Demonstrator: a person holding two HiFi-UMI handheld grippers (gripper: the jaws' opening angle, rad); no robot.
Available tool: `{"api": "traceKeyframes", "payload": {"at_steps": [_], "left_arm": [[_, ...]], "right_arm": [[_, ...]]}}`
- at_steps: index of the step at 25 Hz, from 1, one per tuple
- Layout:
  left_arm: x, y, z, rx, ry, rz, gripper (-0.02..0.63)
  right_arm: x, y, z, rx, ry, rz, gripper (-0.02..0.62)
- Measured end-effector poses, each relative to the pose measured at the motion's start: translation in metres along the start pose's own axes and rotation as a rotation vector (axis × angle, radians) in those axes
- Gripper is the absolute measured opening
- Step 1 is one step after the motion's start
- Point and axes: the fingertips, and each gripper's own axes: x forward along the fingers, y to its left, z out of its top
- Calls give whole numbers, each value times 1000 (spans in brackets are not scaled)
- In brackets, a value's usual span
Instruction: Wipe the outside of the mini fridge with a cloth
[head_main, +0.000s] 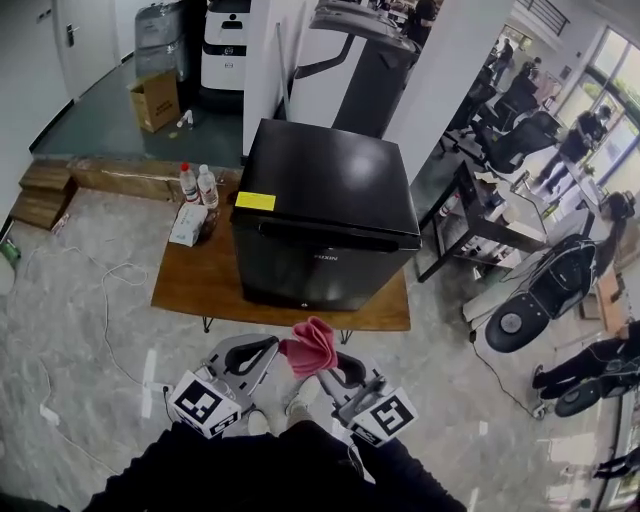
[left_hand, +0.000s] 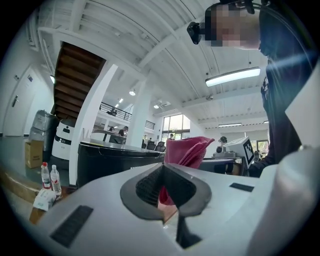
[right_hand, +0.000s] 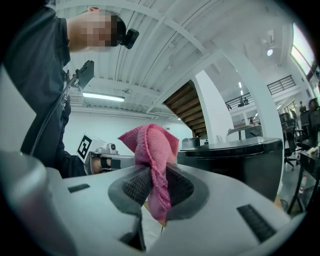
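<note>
Black mini fridge (head_main: 330, 190) is stood upright on low wooden surface (head_main: 190, 285), door shut, yellow sticker (head_main: 255, 201) on top. Pink cloth (head_main: 310, 345) is bunched, pinched in right tongs (right_hand: 152, 186), held clear of fridge front.

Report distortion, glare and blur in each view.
Head view: mild wide-angle bending, soft sheen on the mini fridge top, windows washed out. Left gripper view: strong fisheye, black corners, ceiling lamp blown out. Right gripper view: same fisheye; cloth sharp, glare at the upper right edge.
</note>
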Motion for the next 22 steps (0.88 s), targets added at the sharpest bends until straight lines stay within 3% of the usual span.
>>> {"api": "traceKeyframes", "payload": {"at_steps": [6, 15, 22], "left_arm": [[52, 40, 18, 20, 1, 59, 6], [141, 97, 99, 63, -25, 173, 6], [173, 155, 154, 168, -38, 313, 6]], "right_arm": [[30, -60, 20, -48, 2, 71, 69], [74, -155, 103, -169, 36, 201, 69], [141, -217, 147, -359, 187, 250, 69]]}}
